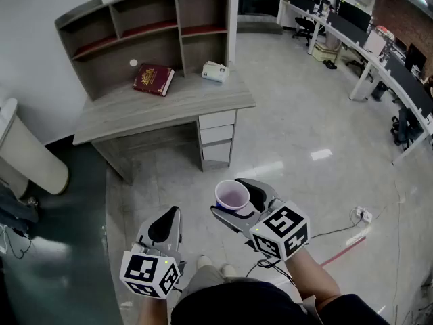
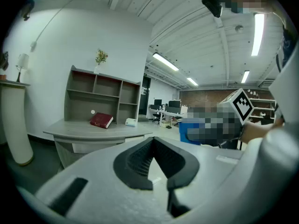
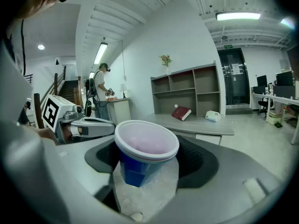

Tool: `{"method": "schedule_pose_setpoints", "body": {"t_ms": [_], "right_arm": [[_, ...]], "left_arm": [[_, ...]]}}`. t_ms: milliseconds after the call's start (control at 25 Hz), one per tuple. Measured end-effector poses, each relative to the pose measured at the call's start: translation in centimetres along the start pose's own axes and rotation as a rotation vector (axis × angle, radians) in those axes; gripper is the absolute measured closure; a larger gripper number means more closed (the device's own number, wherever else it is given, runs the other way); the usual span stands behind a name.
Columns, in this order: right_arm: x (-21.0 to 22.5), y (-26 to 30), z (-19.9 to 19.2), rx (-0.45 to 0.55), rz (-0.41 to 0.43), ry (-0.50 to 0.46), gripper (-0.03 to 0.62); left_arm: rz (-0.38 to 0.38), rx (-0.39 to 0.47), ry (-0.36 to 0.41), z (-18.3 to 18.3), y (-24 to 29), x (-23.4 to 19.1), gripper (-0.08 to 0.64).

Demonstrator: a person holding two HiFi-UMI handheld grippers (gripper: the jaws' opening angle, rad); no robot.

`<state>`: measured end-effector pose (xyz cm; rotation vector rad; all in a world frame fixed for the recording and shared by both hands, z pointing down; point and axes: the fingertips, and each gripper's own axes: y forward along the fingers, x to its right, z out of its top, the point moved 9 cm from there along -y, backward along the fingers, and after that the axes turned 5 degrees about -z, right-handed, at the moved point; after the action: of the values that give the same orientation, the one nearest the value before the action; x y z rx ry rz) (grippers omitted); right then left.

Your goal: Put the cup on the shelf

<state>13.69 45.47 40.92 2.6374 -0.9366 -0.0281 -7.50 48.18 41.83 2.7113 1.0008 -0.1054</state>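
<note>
A blue cup with a white rim and pinkish inside sits upright between the jaws of my right gripper, which is shut on the cup's sides. In the right gripper view the cup fills the space in the right gripper. My left gripper hangs low at the left, shut and holding nothing; its fingertips meet. The grey wooden shelf stands on a desk some way ahead, across the floor, also seen as the shelf and the shelf.
On the desk lie a red book, a white box and a small white ball. A white rounded column stands at the left. Office desks line the right. Cables trail on the floor. A person stands far off.
</note>
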Motion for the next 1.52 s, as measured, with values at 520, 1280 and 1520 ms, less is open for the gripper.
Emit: {"method": "schedule_pose_setpoints", "body": {"t_ms": [520, 1280, 1520], "right_arm": [[0.3, -1.2, -0.6, -0.003, 0.0, 0.009, 0.238], [2.9, 1.4, -0.1, -0.035, 0.056, 0.01, 0.238], [3.8, 4.4, 1.2, -0.03, 0.054, 0.013, 0.238]], "left_arm": [[0.015, -0.001, 0.01, -0.3, -0.2, 1.4, 0.566], [0.062, -0.034, -0.011, 0.3, 2.7, 0.2, 0.566], [0.047, -0.03, -0.005, 1.3, 5.4, -2.8, 0.566]]}}
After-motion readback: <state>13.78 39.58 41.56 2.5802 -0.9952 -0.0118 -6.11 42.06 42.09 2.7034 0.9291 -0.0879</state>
